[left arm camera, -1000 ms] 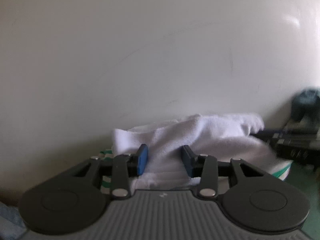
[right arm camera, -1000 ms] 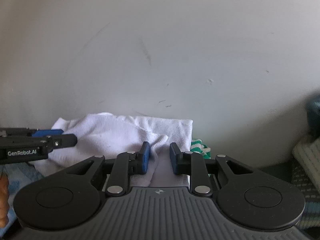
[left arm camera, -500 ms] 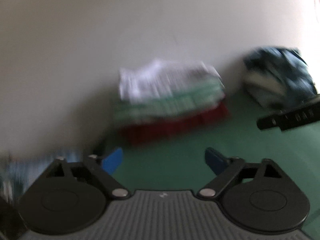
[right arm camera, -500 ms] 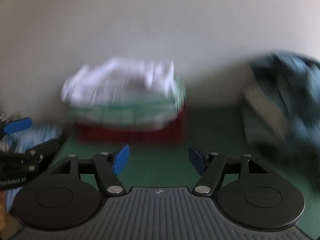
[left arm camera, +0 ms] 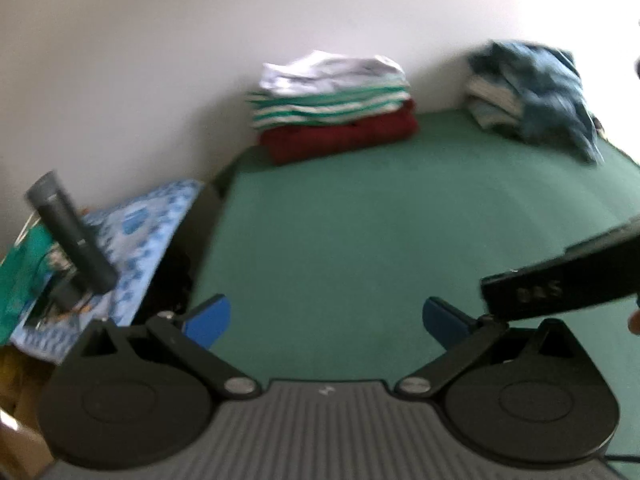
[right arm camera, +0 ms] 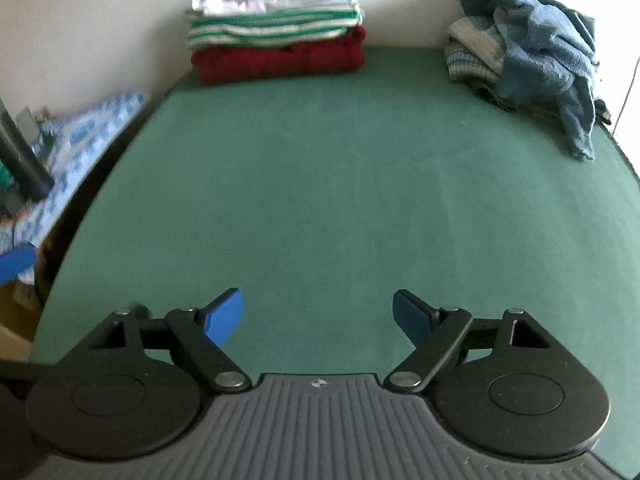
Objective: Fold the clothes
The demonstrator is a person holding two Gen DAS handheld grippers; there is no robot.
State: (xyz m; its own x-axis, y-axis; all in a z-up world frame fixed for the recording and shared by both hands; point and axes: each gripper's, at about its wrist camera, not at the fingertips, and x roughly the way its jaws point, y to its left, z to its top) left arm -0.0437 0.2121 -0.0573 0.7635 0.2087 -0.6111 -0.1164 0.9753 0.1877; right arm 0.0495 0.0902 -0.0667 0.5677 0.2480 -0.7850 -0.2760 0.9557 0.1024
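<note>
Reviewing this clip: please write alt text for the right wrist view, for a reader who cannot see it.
The right gripper, its jaws opening with nothing between them, hangs over a bare green table. At the far wall sits a folded stack, white on green-striped on red; an unfolded blue pile lies far right.

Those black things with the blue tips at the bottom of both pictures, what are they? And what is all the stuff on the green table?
They are two grabbing tools that a person holds, one in each hand. Each has a small camera that looks out along its two fingers, so one picture is from the left gripper and one from the right gripper. Both have their jaws opening, with nothing between them. On the green table, by the wall, sits a neat stack of folded clothes: white on top, green-and-white stripes in the middle, red at the bottom. At the far right lies a messy heap of blue clothes not folded yet. Off the table's left edge lies a blue patterned cloth.
</note>
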